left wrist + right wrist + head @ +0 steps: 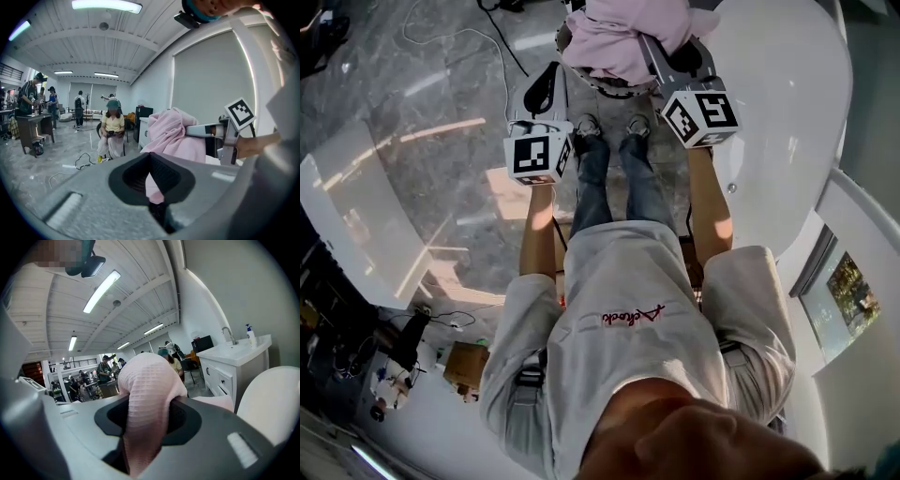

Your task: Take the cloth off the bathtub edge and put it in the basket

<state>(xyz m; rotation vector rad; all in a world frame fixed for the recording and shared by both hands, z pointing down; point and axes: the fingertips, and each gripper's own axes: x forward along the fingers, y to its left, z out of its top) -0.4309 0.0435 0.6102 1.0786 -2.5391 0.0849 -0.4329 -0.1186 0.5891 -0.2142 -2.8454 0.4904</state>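
Jaws of the left gripper (157,206) and right gripper (140,451) both pinched the pink cloth (145,394). White bathtub (787,122) sat alongside (seated person (112,129) further back). Cloth bunched between both grippers, over the basket (623,89).

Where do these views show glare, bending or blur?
Head view: sun patches glare off the glossy floor, and the white bathtub shines bright. Left gripper view: fisheye curves the ceiling light, the corners go dark, and the left gripper housing is soft. Right gripper view: same bending, yet the pink cloth weave is sharp.
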